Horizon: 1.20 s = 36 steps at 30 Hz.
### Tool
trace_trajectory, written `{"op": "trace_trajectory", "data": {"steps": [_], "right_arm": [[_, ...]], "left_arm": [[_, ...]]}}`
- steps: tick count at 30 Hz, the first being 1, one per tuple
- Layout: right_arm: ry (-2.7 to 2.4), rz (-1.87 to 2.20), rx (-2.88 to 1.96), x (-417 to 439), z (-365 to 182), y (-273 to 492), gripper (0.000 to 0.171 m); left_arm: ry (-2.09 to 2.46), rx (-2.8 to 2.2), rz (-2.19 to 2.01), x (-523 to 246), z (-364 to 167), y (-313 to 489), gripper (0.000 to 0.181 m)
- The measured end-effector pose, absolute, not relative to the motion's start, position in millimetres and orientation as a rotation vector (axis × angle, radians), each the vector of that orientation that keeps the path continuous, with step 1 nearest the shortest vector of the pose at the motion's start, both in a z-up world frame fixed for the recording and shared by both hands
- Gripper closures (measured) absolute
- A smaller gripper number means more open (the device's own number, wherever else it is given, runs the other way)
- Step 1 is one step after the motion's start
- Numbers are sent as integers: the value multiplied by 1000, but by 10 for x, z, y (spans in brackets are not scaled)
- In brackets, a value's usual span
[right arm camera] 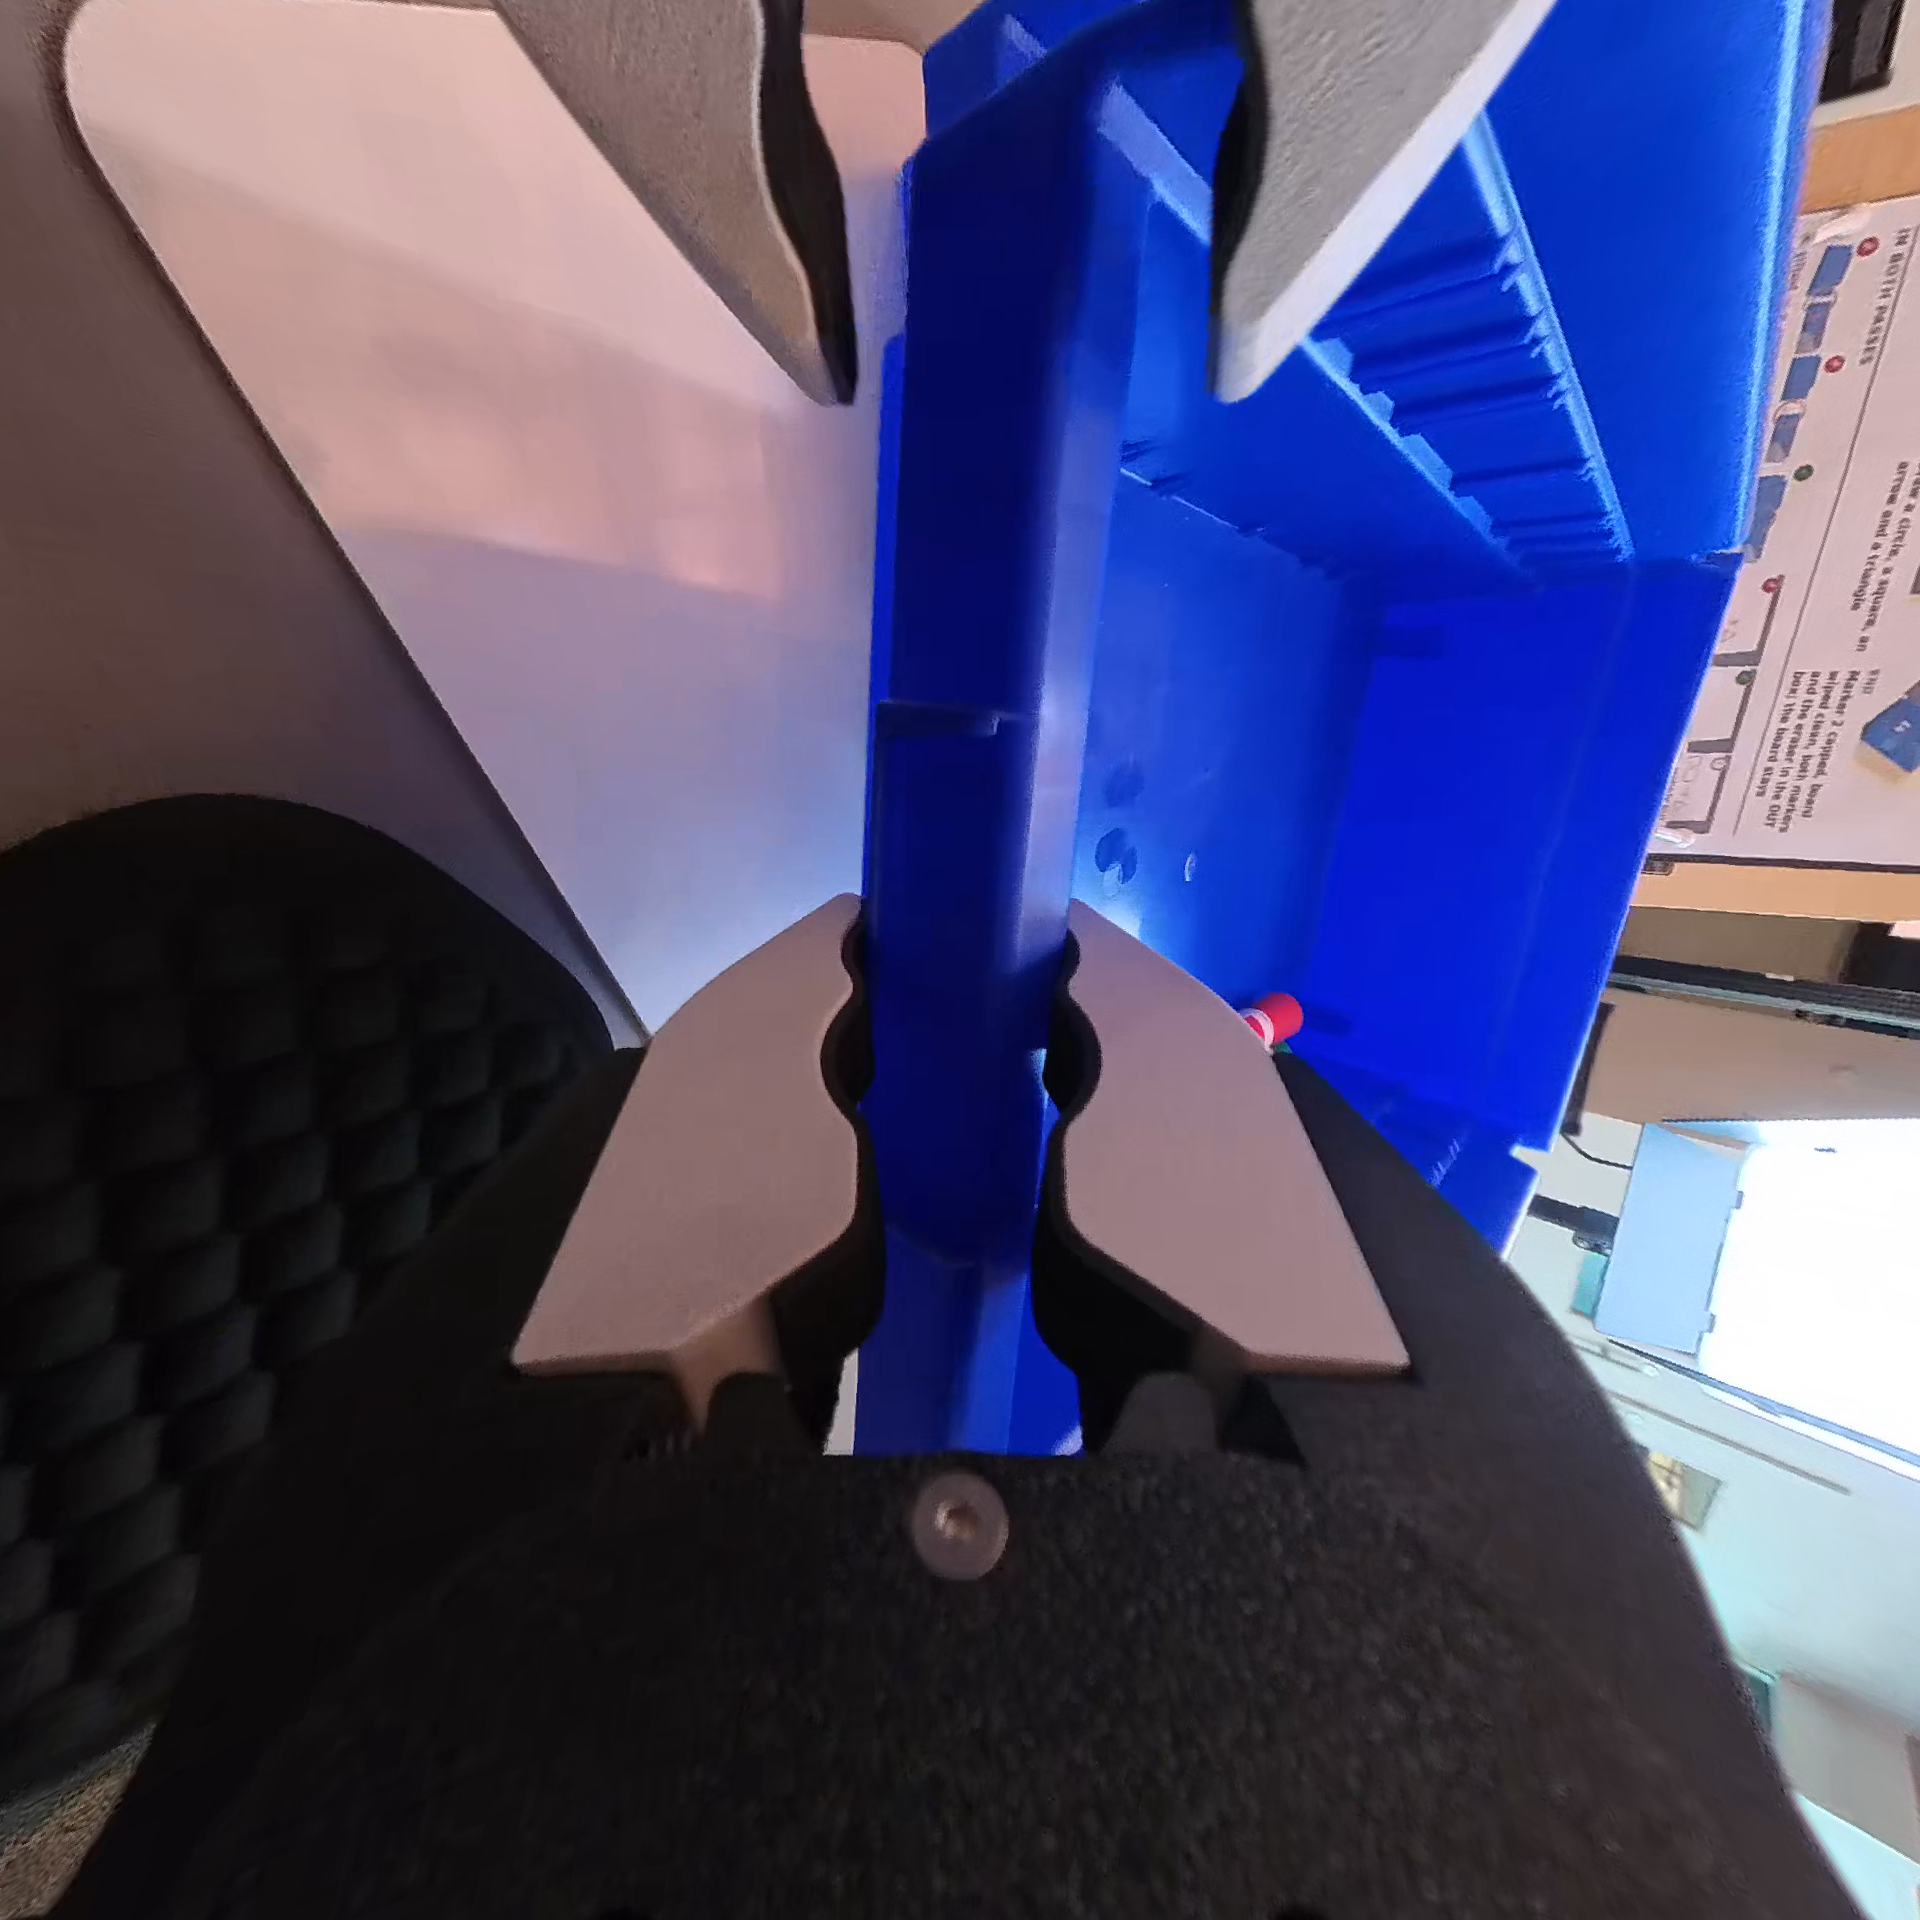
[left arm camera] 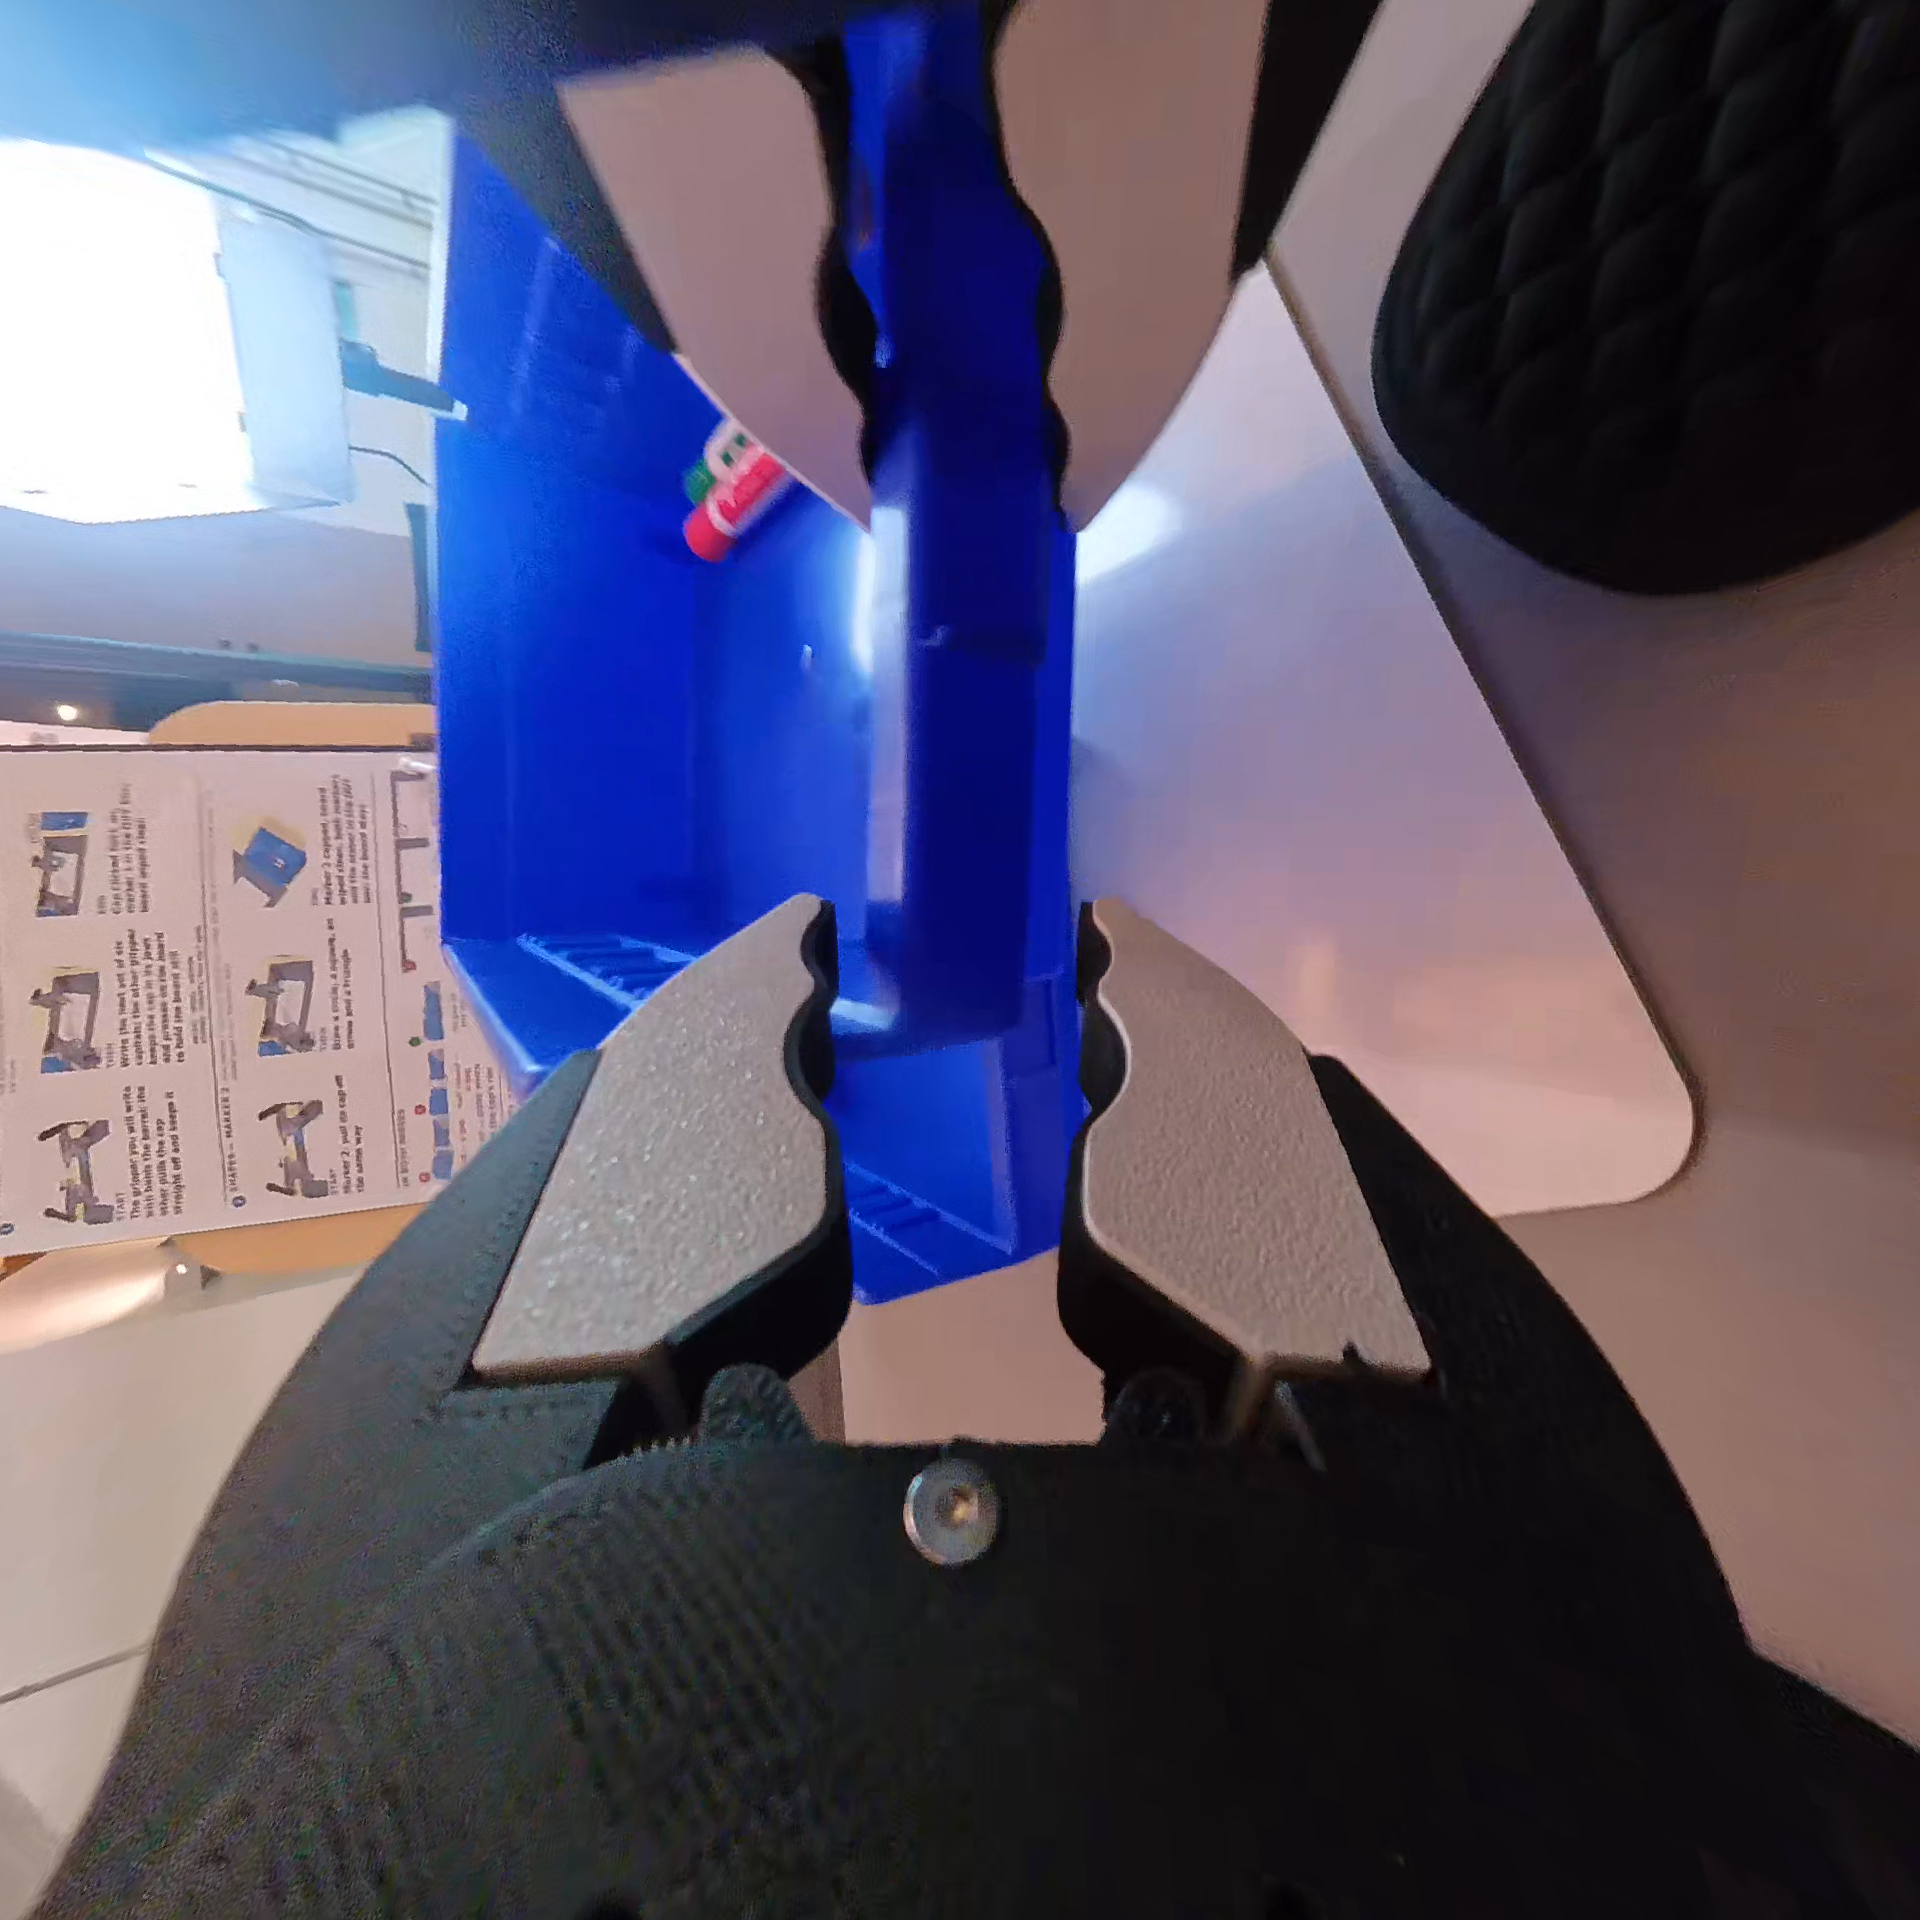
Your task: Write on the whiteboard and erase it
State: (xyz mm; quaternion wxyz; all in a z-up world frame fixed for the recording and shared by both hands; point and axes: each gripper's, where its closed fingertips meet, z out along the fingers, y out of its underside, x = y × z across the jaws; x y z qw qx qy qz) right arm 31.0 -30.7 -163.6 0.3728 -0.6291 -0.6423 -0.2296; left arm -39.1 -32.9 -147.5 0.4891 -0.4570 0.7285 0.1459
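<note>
Right gripper (right arm camera: 961,1049): clamped on bin (right arm camera: 1507,727) wall.
Left gripper (left arm camera: 956,997): spread, straddling same wall, not touching.
Marker (left arm camera: 727,504): inside bin.
Whiteboard (left arm camera: 1299,779): beside bin.

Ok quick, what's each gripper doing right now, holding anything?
Left gripper: open, fingers straddle the blue bin's wall with gaps either side.
Right gripper: shut on the same wall of the blue bin.

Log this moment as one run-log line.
right hand-held gripper: shut on blue bin wall | left hand-held gripper: open, astride same wall | marker: in bin | whiteboard: blank
</note>
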Motion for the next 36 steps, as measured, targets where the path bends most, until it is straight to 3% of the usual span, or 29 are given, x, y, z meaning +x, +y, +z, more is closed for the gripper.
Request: {"op": "trace_trajectory", "data": {"steps": [6,14,21,24,36], "right_arm": [[-1652,-594,-1617,309,-1640,-283,140],[-1656,-452,-1652,251,-1481,-359,141],[-1664,-455,-1667,195,-1412,-370,141],[-1677,-508,-1633,168,-1425,-377,141],[-1564,-613,-1477,80,-1224,-269,136]], "left_arm": [[1825,-1063,470,-369,-1501,-327,142],[1760,-928,688,-408,-1379,-217,136],[1782,-933,664,-447,-1333,-211,137],[1801,-976,621,-481,-1312,-233,149],[1649,-869,567,-535,-1006,-244,151]]}}
